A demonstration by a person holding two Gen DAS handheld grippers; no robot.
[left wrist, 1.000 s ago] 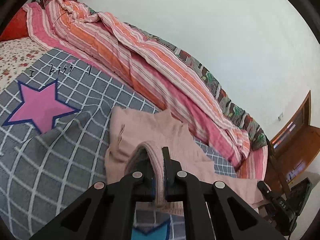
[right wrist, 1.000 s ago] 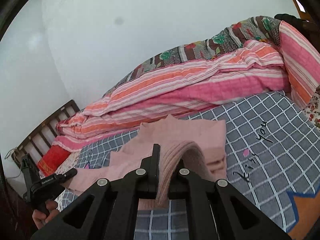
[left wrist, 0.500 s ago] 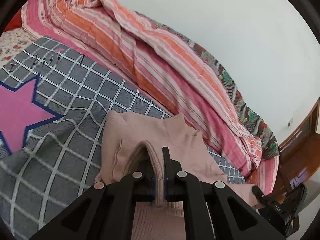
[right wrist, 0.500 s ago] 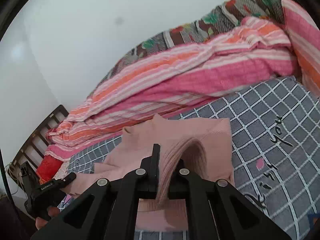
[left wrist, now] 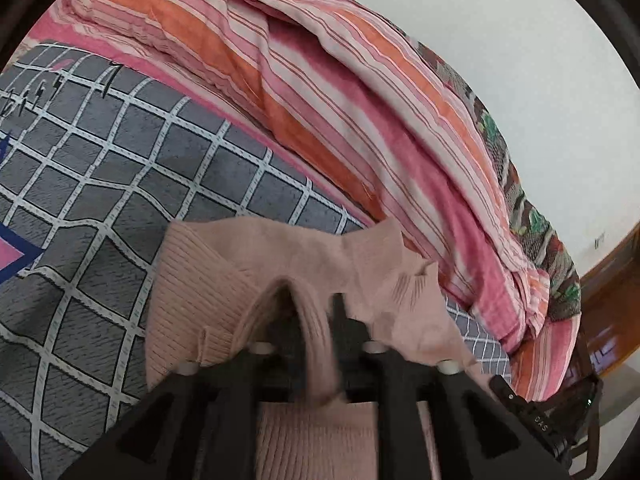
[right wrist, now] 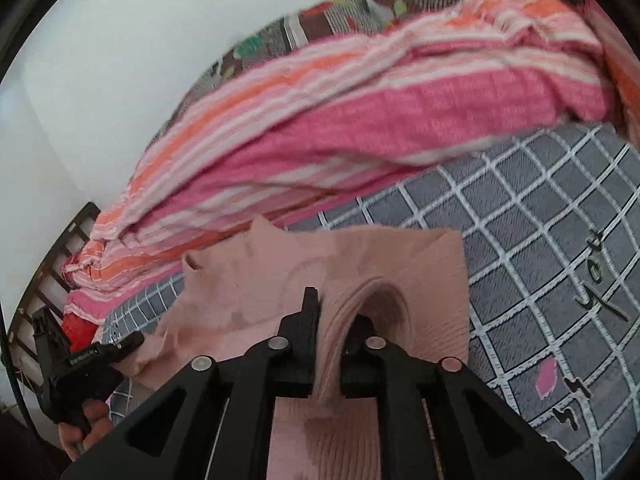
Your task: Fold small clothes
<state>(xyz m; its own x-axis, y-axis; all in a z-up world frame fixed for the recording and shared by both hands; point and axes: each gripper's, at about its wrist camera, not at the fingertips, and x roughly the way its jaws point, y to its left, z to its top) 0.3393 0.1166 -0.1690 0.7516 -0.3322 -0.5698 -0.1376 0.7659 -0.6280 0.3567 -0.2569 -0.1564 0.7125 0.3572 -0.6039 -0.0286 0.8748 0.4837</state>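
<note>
A small pale pink ribbed knit sweater [left wrist: 224, 276] lies on the grey checked bedsheet [left wrist: 120, 184]. My left gripper [left wrist: 318, 320] is shut on a fold of its ribbed edge, which rises in a hump between the fingers. My right gripper [right wrist: 334, 320] is shut on another fold of the same sweater [right wrist: 424, 264]. The far part of the sweater lies spread toward the striped quilt. The left gripper's body [right wrist: 80, 364] shows at the lower left of the right wrist view, held by a hand.
A bunched pink, orange and white striped quilt [left wrist: 320, 92] lies along the far side of the bed against a white wall. A wooden headboard [right wrist: 52, 264] stands at the left in the right wrist view. Wooden furniture [left wrist: 612, 264] stands at the right.
Both grippers have carried the gripped sweater edge forward toward the striped quilt, which now looks larger and closer. The grips have not changed.
</note>
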